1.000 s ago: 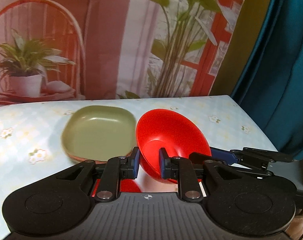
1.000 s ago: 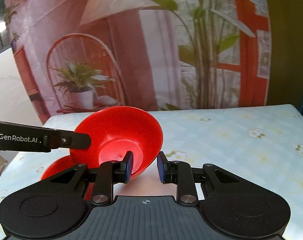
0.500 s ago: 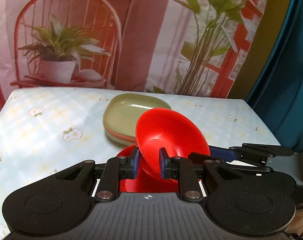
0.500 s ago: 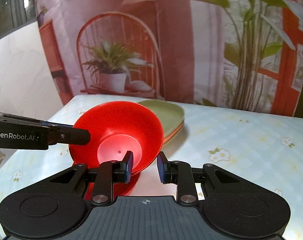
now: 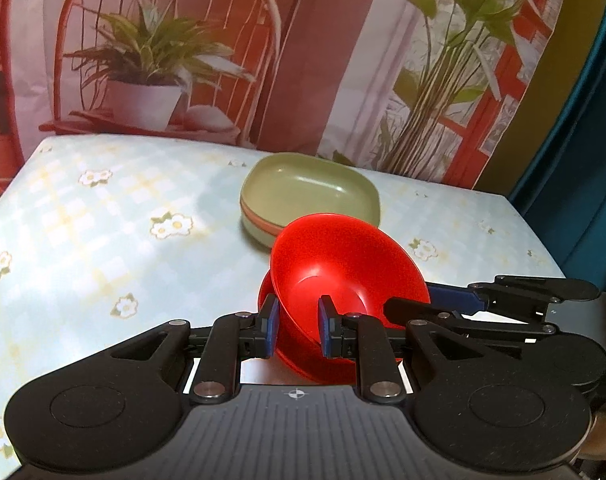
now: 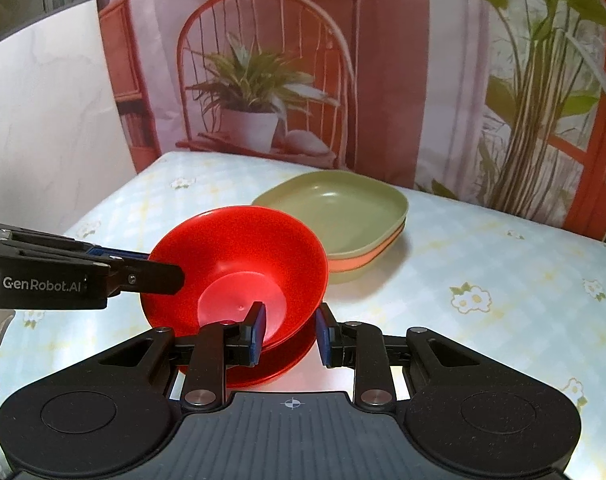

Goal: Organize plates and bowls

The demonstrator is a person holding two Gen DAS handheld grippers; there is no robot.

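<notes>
We hold the upper red bowl [image 6: 239, 264] by its rim from both sides, our left gripper [image 5: 295, 325] and right gripper [image 6: 289, 334] each clamped on its wall. It sits in a second red bowl [image 6: 281, 364] on the table [image 6: 503, 280], just beside the stacked green plates [image 6: 335, 204]

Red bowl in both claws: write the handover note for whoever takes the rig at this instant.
Left claw: shut on the upper red bowl, pinching its left rim.
Right claw: straddles the near rim of the same bowl; the fingers look slightly apart, so its grip is unclear.
Upper red bowl sits tilted in a lower red bowl on the floral tablecloth; not fully nested.
Green plate tops a plate stack just behind.
Done: plates stacked.
Left: seat the bowl level, then release both claws.
</notes>
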